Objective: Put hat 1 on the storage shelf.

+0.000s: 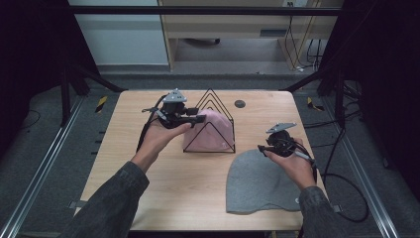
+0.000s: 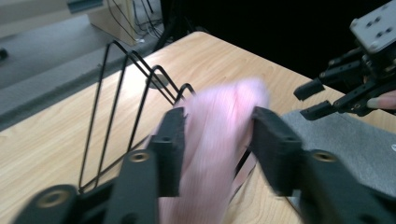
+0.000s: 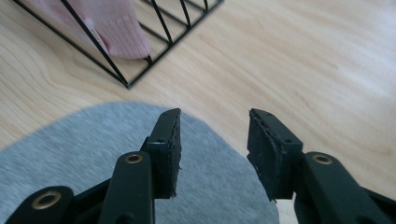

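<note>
Pink hat sits inside the black wire rack, near the middle of the worktop and closer to its far edge; grey hat lies flat toward the near right corner, just beside the rack's right end, apart from it.

Left gripper is at the rack's left end, level with the top of the pink hat; its own view has the pink hat between the two jaws, the jaws spread to either side of the cloth; the cloth is blurred, so whether the pads press on it cannot be told; it looks loose between them.

Right gripper hovers at the far edge of the grey hat; its own view has the jaws spread with nothing between them, the rounded crown of the grey hat below them and bare worktop beyond.

View differences: high view gives the whole layout and both hands; left gripper view adds the rack wires close behind the pink cloth and the right gripper farther off over the grey hat; right gripper view shows the rack's near corner with the ribbed brim of the pink hat resting on the worktop inside it.
</note>
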A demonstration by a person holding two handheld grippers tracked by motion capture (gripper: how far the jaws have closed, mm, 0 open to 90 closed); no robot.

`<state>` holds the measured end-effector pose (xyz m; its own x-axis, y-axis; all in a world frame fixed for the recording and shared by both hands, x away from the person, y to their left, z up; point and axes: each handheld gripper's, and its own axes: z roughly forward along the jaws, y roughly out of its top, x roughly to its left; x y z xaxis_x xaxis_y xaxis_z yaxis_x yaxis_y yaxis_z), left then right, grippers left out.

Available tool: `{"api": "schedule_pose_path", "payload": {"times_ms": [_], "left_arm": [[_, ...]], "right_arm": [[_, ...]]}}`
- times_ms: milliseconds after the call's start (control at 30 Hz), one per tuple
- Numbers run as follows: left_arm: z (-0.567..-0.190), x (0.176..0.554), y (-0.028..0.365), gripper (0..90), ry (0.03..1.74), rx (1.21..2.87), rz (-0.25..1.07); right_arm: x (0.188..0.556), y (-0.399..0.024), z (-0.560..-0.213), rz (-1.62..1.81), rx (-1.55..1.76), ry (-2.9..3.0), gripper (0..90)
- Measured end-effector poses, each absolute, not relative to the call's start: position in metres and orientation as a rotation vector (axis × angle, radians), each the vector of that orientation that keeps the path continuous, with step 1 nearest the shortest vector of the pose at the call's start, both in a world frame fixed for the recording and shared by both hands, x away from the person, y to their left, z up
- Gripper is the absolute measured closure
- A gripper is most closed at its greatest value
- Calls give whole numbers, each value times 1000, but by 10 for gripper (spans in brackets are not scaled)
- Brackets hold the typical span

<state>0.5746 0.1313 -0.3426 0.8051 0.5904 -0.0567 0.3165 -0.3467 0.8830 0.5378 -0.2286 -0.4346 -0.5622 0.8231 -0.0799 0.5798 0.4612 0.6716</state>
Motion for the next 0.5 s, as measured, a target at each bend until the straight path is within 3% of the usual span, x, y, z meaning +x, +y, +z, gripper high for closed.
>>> {"api": "schedule_pose_path", "payload": {"times_ms": [133,200,333,500], "left_arm": [[-336,561,138,426,652,1965,398],[-335,553,143,331,648,1994,427],[-341,538,155,268,640,2032,456],[-360,522,169,163,660,2062,398]], "right_arm": [[543,-236,-447,793,1230,2352,551],[547,-239,-457,760,1277,2374,537],[551,-241,-466,737,1322,2388,502],[560,-242,-479,694,1381,2404,368]]}}
